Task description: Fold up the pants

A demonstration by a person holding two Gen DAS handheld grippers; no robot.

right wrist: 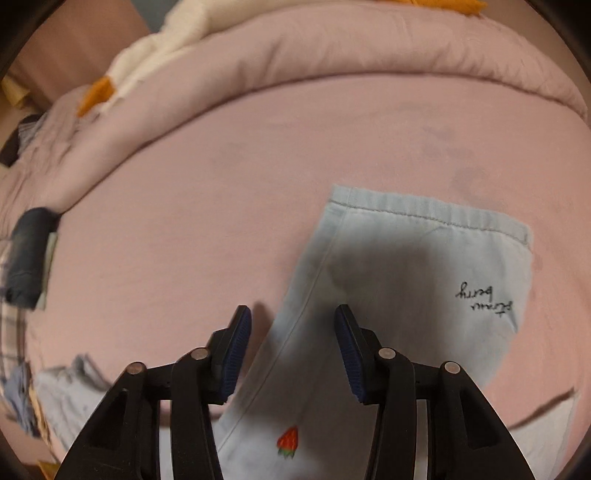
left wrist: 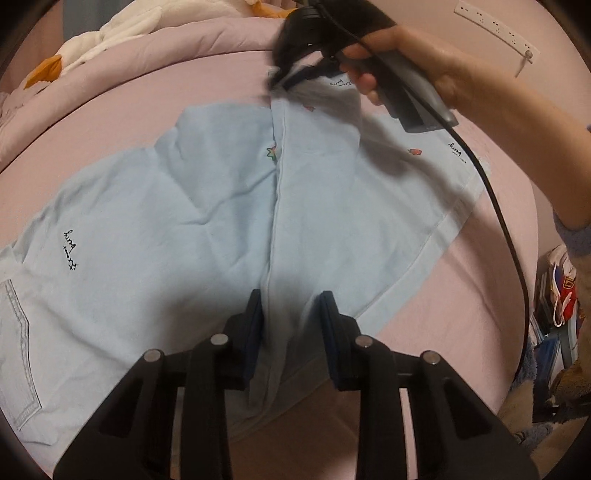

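Note:
Light blue pants [left wrist: 184, 206] with black script and small strawberry prints lie spread on a pink bed sheet [left wrist: 461, 295]. One leg is folded over the other along a middle seam. My left gripper [left wrist: 291, 328] is open, its blue-padded fingers astride the folded edge near the crotch. In the left wrist view my right gripper [left wrist: 291, 74] hovers over the far leg end, held by a hand. In the right wrist view my right gripper [right wrist: 293, 347] is open above the leg [right wrist: 406, 295] near its hem, holding nothing.
A rolled pink duvet [right wrist: 295, 55] with white and orange plush toys [left wrist: 110, 33] lines the far side of the bed. A dark folded cloth [right wrist: 29, 254] and other clothes [right wrist: 55, 391] lie at the left. A black cable [left wrist: 506, 229] hangs from the right gripper.

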